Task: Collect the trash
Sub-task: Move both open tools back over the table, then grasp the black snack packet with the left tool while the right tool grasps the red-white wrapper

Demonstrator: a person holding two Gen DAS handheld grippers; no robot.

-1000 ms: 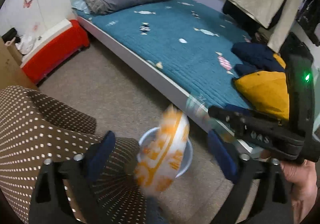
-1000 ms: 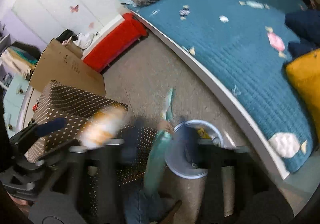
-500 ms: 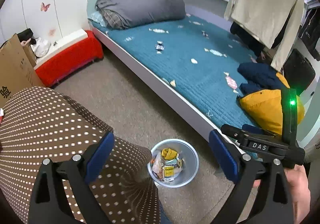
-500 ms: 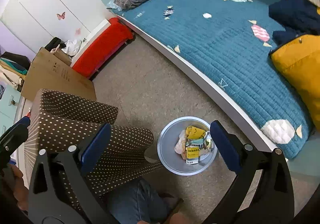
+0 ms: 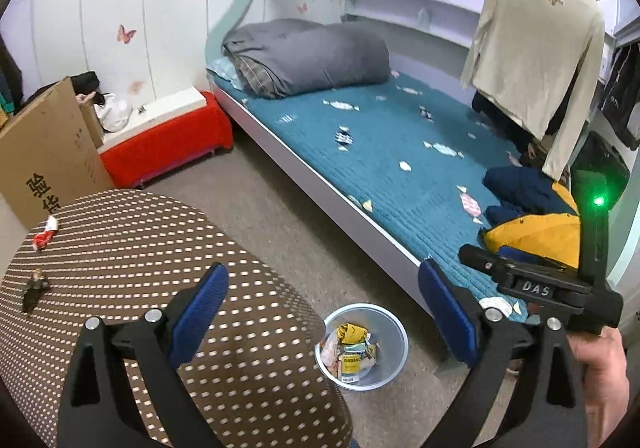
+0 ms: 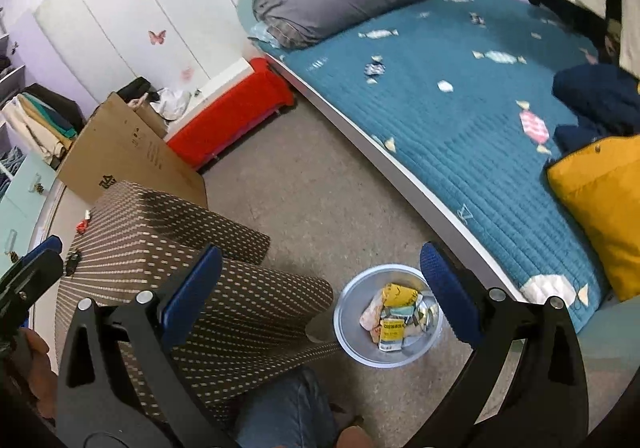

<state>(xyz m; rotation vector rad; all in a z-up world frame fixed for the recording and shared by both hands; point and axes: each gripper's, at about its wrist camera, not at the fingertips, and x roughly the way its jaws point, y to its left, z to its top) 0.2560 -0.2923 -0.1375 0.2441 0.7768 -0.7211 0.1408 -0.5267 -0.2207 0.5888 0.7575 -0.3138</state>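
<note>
A small grey bin (image 5: pixel 394 332) stands on the floor beside the bed, holding several crumpled wrappers (image 5: pixel 354 352); it also shows in the right wrist view (image 6: pixel 348 322) with the wrappers (image 6: pixel 394 318) inside. My left gripper (image 5: pixel 320 312) is open and empty, high above the bin. My right gripper (image 6: pixel 320 288) is open and empty, also above it. A red wrapper (image 5: pixel 45 234) and a small dark scrap (image 5: pixel 33 290) lie on the brown dotted table (image 5: pixel 160 248). The red wrapper (image 6: pixel 83 224) shows at the table's far edge in the right wrist view.
A bed with a teal cover (image 5: pixel 400 152) runs along the right, with a grey duvet (image 5: pixel 312 56) and yellow and navy clothes (image 5: pixel 536 224). A red bench (image 5: pixel 168 144) and a cardboard box (image 5: pixel 44 152) stand against the wall. A beige shirt (image 5: pixel 536 48) hangs over the bed.
A second ago an orange wrapper and a teal one were falling from the grippers toward the bin. Both grippers have since risen, open and empty.
</note>
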